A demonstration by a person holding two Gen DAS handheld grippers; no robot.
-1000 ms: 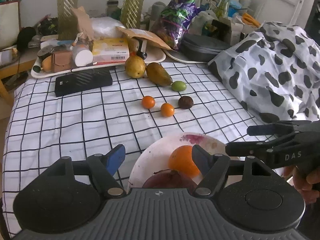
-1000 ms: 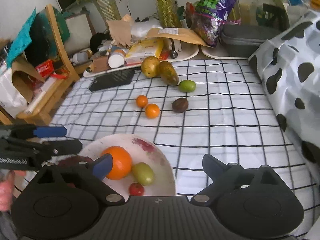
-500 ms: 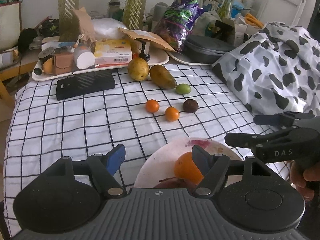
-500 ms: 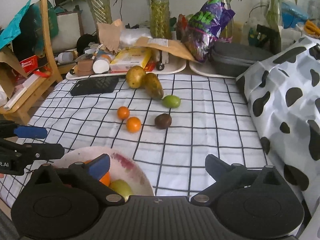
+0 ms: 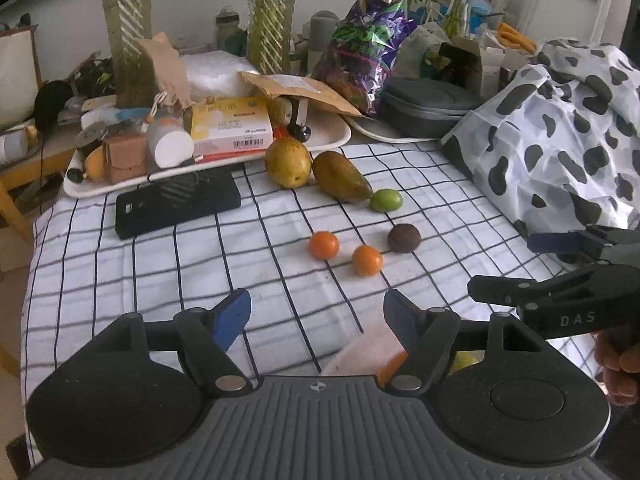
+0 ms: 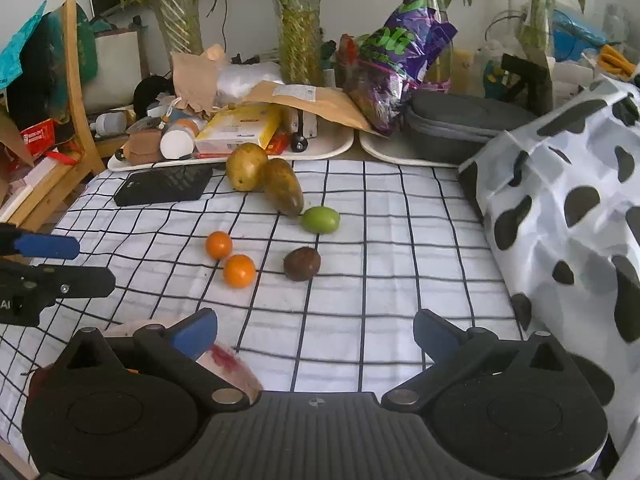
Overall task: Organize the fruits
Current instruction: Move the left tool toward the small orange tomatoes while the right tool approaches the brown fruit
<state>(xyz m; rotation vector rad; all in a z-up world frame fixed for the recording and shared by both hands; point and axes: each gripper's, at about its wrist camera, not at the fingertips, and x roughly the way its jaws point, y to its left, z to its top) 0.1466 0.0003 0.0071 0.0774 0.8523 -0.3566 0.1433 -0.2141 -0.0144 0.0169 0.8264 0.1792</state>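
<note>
Fruit lay loose on the checked cloth (image 6: pixel 360 280).
The plate (image 5: pixel 360 354) was mostly hidden, perhaps holding an orange; both the left hand-held gripper (image 5: pixel 316 316) and the right hand-held gripper (image 6: pixel 316 330) stood spread, empty, the right's jaws having just been opening.

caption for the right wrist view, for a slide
Open right gripper over a checked cloth, facing two small oranges, a dark brown fruit and a green fruit.

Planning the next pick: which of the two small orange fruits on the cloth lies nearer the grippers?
The orange fruit beside the dark brown fruit. The other orange one sits farther back, toward the black case.
</note>
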